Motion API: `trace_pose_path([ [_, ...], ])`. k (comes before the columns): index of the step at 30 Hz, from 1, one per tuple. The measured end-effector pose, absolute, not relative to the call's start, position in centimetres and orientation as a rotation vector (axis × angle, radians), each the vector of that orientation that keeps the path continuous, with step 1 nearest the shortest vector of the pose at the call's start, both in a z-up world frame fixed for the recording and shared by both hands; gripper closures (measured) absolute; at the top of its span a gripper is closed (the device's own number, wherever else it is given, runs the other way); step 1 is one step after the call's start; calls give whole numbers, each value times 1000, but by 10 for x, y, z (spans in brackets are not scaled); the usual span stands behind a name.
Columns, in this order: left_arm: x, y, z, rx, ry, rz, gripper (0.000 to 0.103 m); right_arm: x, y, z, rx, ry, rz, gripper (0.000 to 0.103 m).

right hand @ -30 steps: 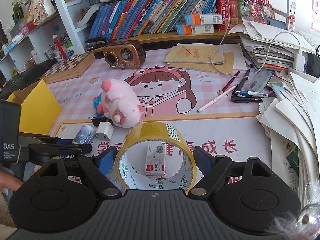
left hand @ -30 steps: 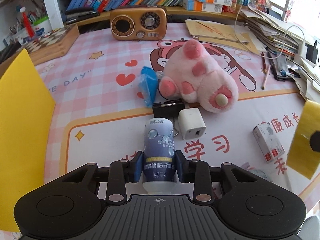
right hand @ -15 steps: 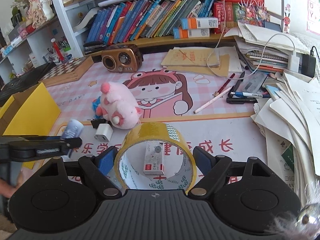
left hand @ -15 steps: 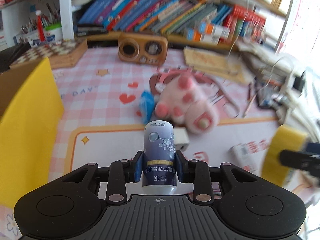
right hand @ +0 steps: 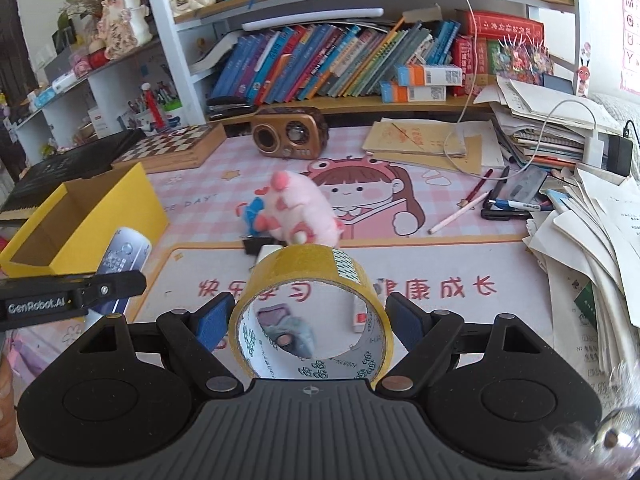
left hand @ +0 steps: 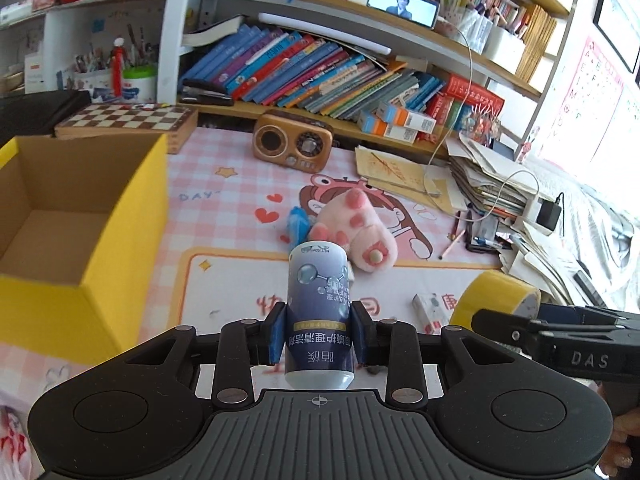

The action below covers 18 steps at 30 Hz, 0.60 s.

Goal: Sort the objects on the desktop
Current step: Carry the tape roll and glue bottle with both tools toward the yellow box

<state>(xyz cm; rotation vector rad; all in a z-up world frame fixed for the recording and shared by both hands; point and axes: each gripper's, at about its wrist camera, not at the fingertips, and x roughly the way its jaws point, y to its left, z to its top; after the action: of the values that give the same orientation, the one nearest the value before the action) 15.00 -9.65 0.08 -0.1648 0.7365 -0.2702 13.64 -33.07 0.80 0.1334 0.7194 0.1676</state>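
- Left gripper [left hand: 319, 334]: blue pads clamped on one small blue-and-white cylindrical bottle [left hand: 319, 312], held clear of the pink checked desk mat [left hand: 224, 200].
- Right gripper [right hand: 310, 322]: pads closed against the sides of one yellow roll of packing tape [right hand: 308, 276], also held off the mat.
- Change from a second ago: both grippers have risen and shifted toward the open yellow cardboard box [left hand: 80, 216]; its brown interior is now visible in the left wrist view, where only a yellow wall showed before.
- Count on the mat: one pink plush toy [left hand: 356, 228], one brown retro radio [left hand: 293, 146], one small white carton [left hand: 428, 309].
- One box, at the mat's left edge.
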Motion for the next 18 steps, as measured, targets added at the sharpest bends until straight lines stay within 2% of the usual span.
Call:
trace_pose_path([
  [18,76,-21,4,-190,742,-294,72,65,-247,13,135,728,170,22],
])
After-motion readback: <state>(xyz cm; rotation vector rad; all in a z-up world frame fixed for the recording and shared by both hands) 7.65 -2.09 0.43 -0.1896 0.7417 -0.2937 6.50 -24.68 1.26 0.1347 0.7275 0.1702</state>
